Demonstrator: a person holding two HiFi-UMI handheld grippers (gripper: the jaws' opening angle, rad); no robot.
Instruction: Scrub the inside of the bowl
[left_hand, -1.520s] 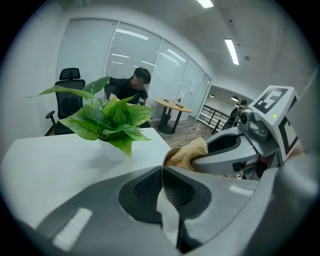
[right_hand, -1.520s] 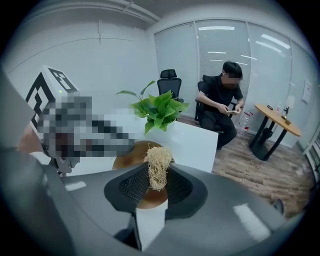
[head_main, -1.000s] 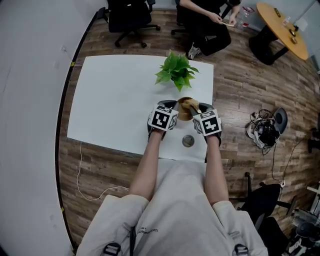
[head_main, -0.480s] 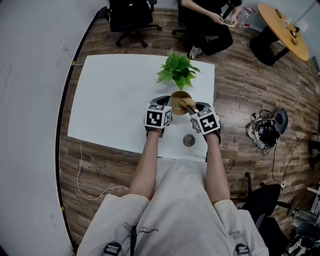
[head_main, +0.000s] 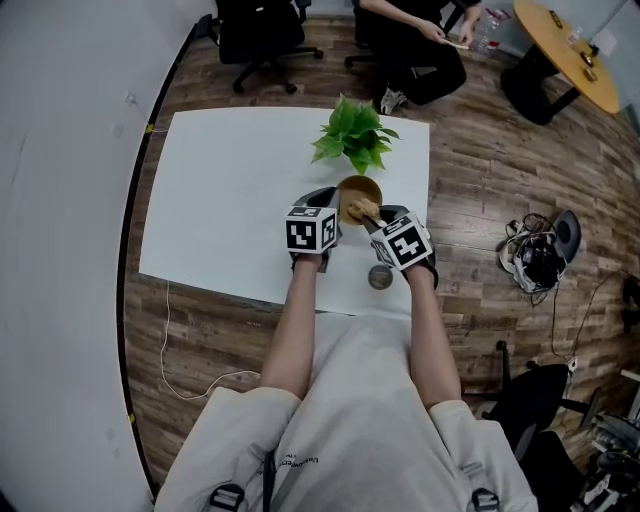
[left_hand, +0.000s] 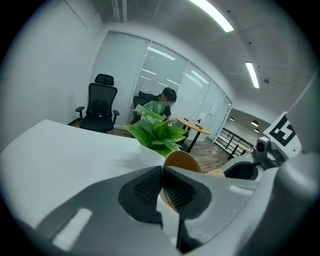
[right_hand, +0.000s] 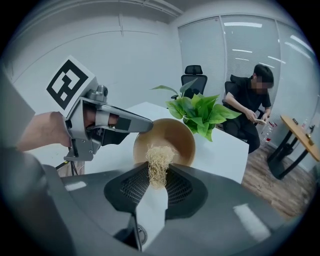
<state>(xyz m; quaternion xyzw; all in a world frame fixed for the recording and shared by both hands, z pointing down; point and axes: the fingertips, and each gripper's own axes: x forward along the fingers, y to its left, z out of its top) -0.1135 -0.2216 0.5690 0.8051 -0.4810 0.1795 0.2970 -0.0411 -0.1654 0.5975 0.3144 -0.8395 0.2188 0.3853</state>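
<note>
The brown bowl (head_main: 358, 190) is tilted on its side over the white table (head_main: 230, 190), its opening facing my right gripper. My left gripper (left_hand: 162, 184) is shut on the bowl's rim (left_hand: 181, 161). In the right gripper view, that left gripper (right_hand: 105, 121) holds the bowl (right_hand: 172, 136) at its left edge. My right gripper (right_hand: 159, 181) is shut on a pale fibrous scrubber (right_hand: 159, 162). The scrubber's tuft sits at the bowl's mouth, against its lower inner wall. From the head view the scrubber (head_main: 363, 209) shows just inside the bowl, between the two marker cubes.
A potted green plant (head_main: 354, 137) stands right behind the bowl. A small round metal piece (head_main: 380, 277) lies near the table's front edge. A seated person (head_main: 415, 40) and office chairs are beyond the table. Cables lie on the floor at right.
Both grippers have carried the bowl a little away from me, toward the plant. The left gripper shifted left and the scrubber now sits further into the bowl.
</note>
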